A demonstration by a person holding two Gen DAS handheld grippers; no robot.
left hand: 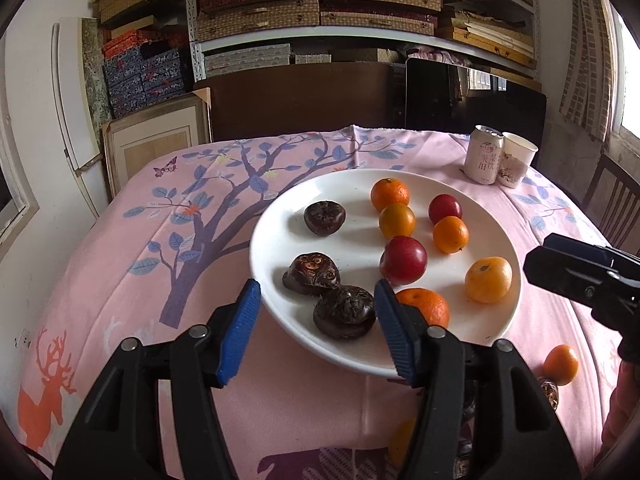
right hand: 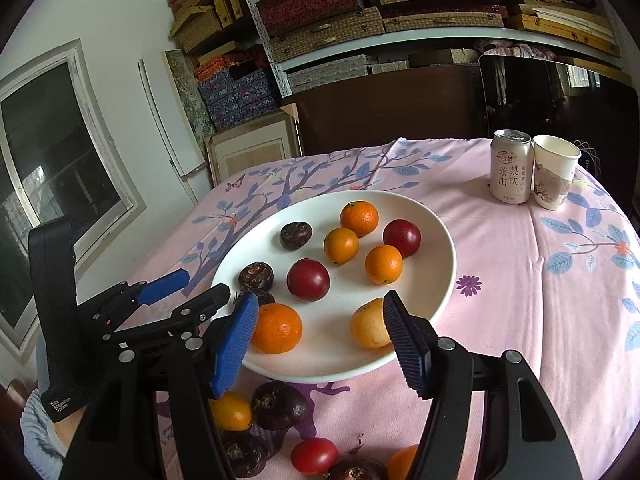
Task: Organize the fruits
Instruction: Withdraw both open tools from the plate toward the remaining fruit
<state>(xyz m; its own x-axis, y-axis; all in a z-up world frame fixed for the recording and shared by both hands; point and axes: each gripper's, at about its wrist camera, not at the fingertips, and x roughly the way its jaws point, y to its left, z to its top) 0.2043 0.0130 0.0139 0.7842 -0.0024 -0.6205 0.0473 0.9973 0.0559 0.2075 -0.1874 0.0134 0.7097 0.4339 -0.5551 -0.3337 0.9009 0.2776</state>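
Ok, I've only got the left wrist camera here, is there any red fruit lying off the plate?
Observer: Yes. The right wrist view shows one red fruit on the cloth, nearer the camera than the white plate.
Operator: Are the right gripper's jaws open? I only see its side.
Observer: Open and empty. The right gripper hovers over the plate's near edge.
Operator: Anything dark down there?
Observer: A dark fruit lies beside a small orange, just off the plate's rim.

both wrist views look forward, close over the shared plate [left hand: 280, 248].
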